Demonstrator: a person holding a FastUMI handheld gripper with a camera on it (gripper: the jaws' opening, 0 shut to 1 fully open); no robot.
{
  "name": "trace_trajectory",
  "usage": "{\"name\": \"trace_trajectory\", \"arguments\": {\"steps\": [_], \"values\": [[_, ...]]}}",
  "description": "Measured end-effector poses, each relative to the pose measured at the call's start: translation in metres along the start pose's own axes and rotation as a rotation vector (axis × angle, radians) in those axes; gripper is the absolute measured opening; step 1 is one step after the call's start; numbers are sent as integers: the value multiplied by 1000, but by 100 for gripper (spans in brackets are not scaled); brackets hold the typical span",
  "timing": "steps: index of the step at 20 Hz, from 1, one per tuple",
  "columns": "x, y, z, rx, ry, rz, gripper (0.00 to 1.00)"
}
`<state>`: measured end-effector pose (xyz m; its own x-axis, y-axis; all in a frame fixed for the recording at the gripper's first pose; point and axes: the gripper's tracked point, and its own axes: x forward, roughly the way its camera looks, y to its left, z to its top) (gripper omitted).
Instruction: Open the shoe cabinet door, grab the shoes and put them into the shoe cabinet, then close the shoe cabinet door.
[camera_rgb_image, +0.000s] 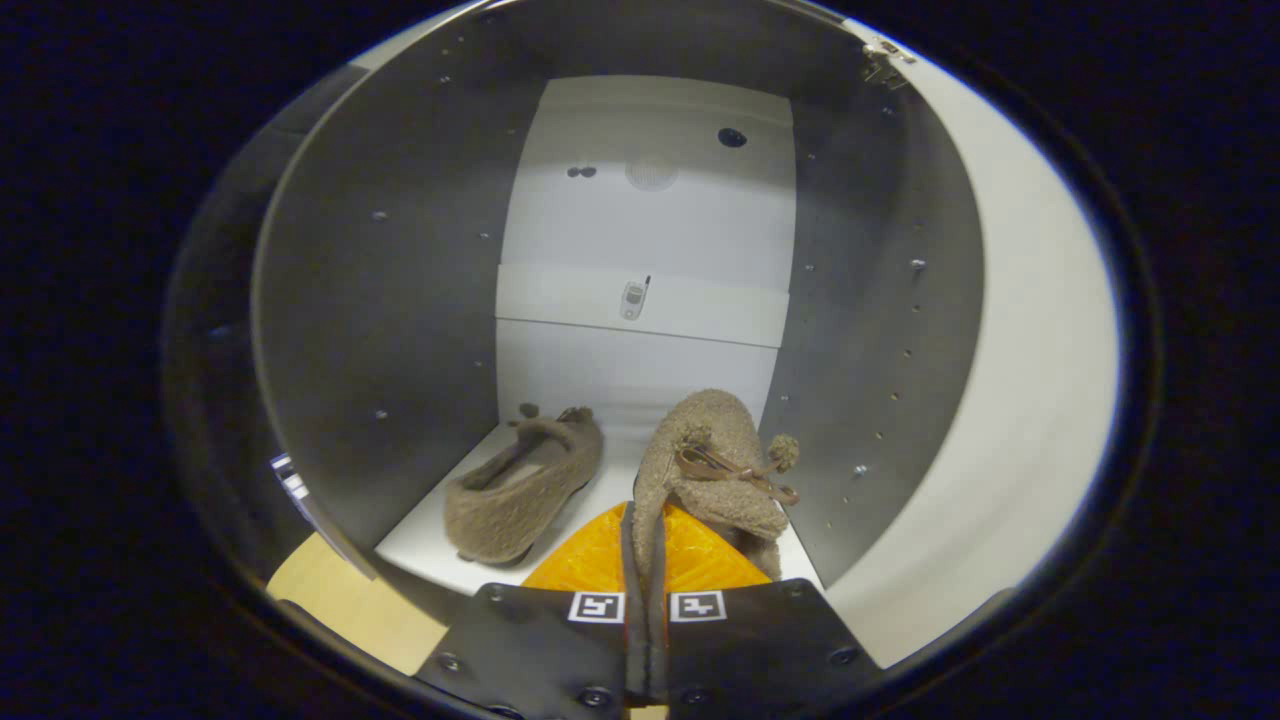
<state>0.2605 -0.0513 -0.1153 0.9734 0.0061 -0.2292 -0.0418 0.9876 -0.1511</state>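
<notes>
I look straight into the open shoe cabinet (640, 220), with grey side walls and a white back. A fuzzy brown shoe (525, 490) lies on the white bottom shelf (430, 540) at the left, just ahead of my fingers. A second fuzzy brown shoe (715, 460), with a small bow and pompom, hangs toe-down at the right of the shelf. My gripper (645, 560) is shut on this second shoe, pinching its rim between both fingers. The cabinet door (1020, 350) stands open at the right.
A hinge (885, 60) sits at the top of the right wall. Rows of small peg holes run down both side walls. A strip of pale wooden floor (345, 600) shows below the shelf's front edge at the left.
</notes>
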Motion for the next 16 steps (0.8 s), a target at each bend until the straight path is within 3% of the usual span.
{"name": "trace_trajectory", "arguments": {"steps": [5,16], "values": [[81,6,-14,-45,72,-1,3],[106,12,-21,-56,84,-3,3]]}}
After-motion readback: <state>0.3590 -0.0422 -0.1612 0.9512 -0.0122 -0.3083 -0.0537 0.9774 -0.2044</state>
